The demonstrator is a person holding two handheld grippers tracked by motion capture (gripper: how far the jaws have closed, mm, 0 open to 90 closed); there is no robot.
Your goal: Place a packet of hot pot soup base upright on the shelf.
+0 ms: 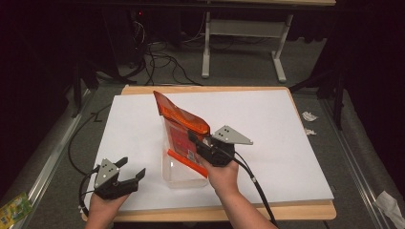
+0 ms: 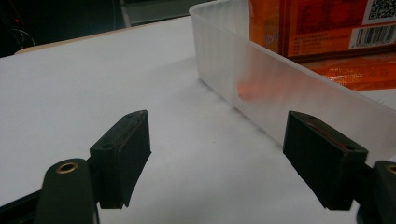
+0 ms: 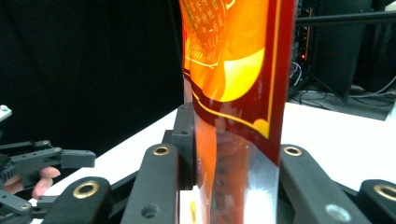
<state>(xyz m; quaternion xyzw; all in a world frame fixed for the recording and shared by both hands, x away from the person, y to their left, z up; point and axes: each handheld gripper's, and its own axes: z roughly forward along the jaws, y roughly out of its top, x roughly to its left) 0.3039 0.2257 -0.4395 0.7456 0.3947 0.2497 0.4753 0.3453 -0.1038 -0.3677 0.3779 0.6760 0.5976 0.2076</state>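
Note:
An orange snack bag (image 1: pixel 179 117) stands tilted in a clear plastic box (image 1: pixel 177 174) at the middle of the white board. My right gripper (image 1: pixel 198 140) is shut on the bag's right side, just above the box. In the right gripper view the bag (image 3: pixel 233 60) rises between the two black jaws, and my right gripper (image 3: pixel 233 154) pinches it. My left gripper (image 1: pixel 131 169) rests at the board's front left, open and holding nothing. In its own view my left gripper (image 2: pixel 219 123) faces the box wall (image 2: pixel 261 88), with the bag (image 2: pixel 317 28) behind it.
The white board (image 1: pixel 286 143) lies on a wooden table. Crumpled paper scraps (image 1: pixel 309 116) lie off its right edge, and a green packet (image 1: pixel 14 207) lies at the lower left. Desk legs (image 1: pixel 279 62) and cables (image 1: pixel 162 62) stand on the floor behind.

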